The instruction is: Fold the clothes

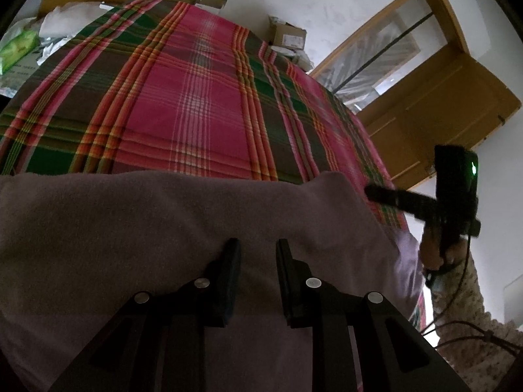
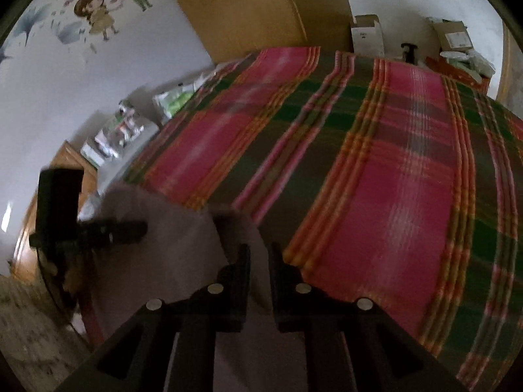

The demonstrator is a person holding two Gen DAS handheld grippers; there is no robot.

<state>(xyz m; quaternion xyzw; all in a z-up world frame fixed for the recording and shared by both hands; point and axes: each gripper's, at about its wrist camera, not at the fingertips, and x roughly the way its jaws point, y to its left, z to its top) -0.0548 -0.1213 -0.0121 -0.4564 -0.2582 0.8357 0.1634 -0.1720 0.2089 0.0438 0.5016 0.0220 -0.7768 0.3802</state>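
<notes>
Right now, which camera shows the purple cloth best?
The left wrist view: the purple cloth spreads across its whole lower half, with its far edge on the plaid bed cover. The right wrist view shows only a blurred corner around the right tool.

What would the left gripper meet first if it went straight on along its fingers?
The left gripper points into the mauve fleece garment, whose cloth already fills the gap between its open fingers. Past its folded edge lies the pink and green plaid bedspread. Depth is unclear.

Bed [image 1: 196,98] under pink-green plaid sheet, mauve garment [image 1: 163,222] lying on near edge
</notes>
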